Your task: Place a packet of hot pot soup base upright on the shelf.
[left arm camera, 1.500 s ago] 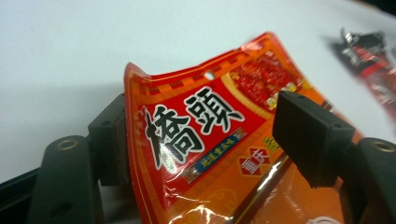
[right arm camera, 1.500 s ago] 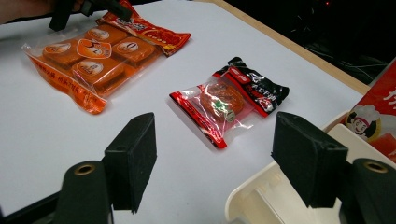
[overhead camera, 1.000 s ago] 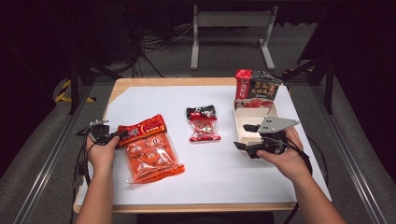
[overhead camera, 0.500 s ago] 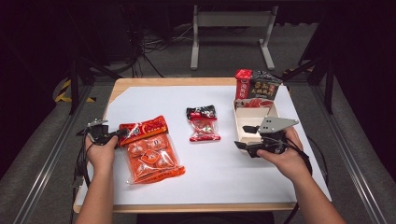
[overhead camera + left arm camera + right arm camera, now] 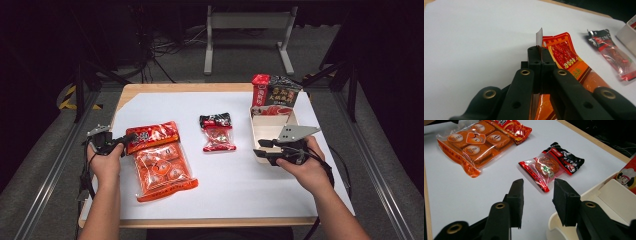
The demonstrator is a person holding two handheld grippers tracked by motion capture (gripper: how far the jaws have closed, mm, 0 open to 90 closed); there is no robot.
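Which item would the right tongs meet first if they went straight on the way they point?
Probably the small red-and-black snack packet: it lies straight ahead of the right tongs, with bare white sheet between, though depth is hard to judge.

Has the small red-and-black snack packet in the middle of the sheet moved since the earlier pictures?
No. The small snack packet lies at the same spot on the white sheet, the same gap left of the cream box.

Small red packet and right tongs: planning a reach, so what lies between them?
Bare white sheet between the small red packet and the right tongs, in the right gripper view.
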